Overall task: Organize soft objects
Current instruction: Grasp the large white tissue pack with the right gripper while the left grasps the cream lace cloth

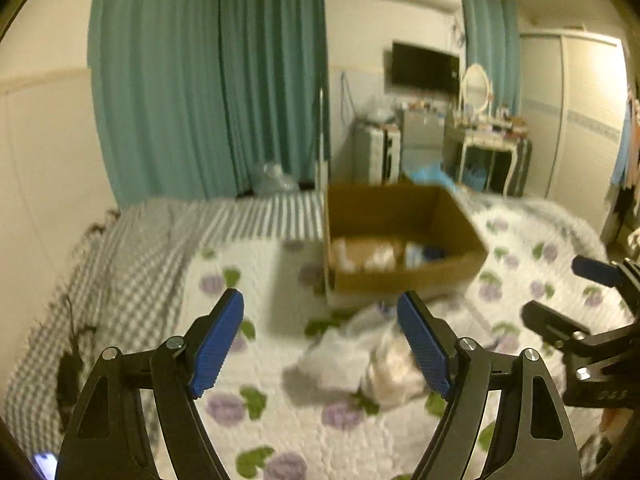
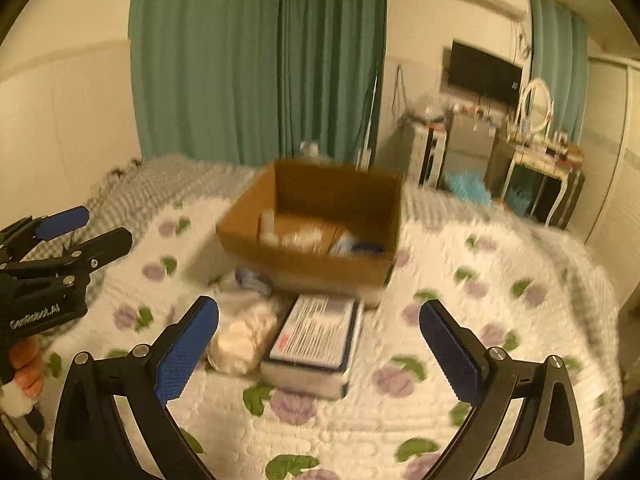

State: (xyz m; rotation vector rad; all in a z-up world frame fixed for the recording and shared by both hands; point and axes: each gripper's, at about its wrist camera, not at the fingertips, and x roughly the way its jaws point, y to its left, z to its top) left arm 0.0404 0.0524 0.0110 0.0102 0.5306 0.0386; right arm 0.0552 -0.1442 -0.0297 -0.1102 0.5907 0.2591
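Observation:
An open cardboard box (image 1: pixel 404 236) (image 2: pixel 316 224) stands on the flowered bedspread and holds several pale soft items. In front of it lie a clear bag of cream soft pieces (image 1: pixel 394 368) (image 2: pixel 244 338), a crumpled white bag (image 1: pixel 340 354), a small blue-and-white item (image 2: pixel 252 278) and a flat white pack with printed label (image 2: pixel 314 340). My left gripper (image 1: pixel 320 340) is open and empty above the bags. My right gripper (image 2: pixel 320 352) is open and empty above the flat pack. Each gripper shows in the other's view (image 1: pixel 568 304) (image 2: pixel 76 232).
The bed (image 2: pixel 460 360) has a grey checked blanket (image 1: pixel 120 272) on its left side. Green curtains (image 1: pixel 208 80) hang behind. A dressing table with mirror (image 1: pixel 484 136), a wall TV (image 1: pixel 424 68) and a wardrobe (image 1: pixel 576 112) stand at the back right.

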